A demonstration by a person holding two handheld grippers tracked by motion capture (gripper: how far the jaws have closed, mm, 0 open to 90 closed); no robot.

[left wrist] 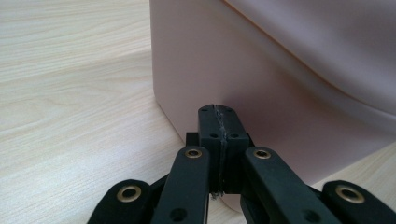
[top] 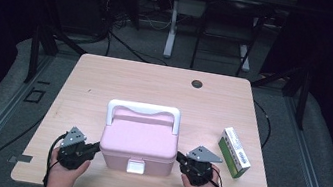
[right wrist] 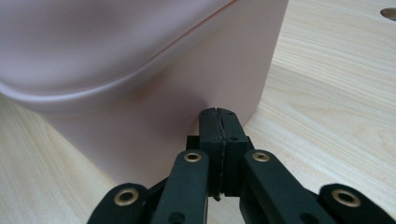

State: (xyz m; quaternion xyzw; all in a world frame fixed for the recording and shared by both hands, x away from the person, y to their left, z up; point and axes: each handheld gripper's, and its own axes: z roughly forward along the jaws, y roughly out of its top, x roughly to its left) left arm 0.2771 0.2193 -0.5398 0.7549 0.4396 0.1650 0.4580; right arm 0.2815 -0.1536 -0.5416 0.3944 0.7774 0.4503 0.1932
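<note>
Pink box (top: 139, 142) sits near the bench's (top: 106, 79) front edge, latch facing the person, squarely between both hands. Left gripper (top: 95, 149) and right gripper (top: 179, 158), jaws fully closed and empty, point inward at opposite side walls, equally near.

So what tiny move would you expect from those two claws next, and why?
Probably both press inward to squeeze and shift or steady the pink box. The left claw and right claw are shut and aimed at its opposite side walls, at or very near them. The white latch is closed.
</note>
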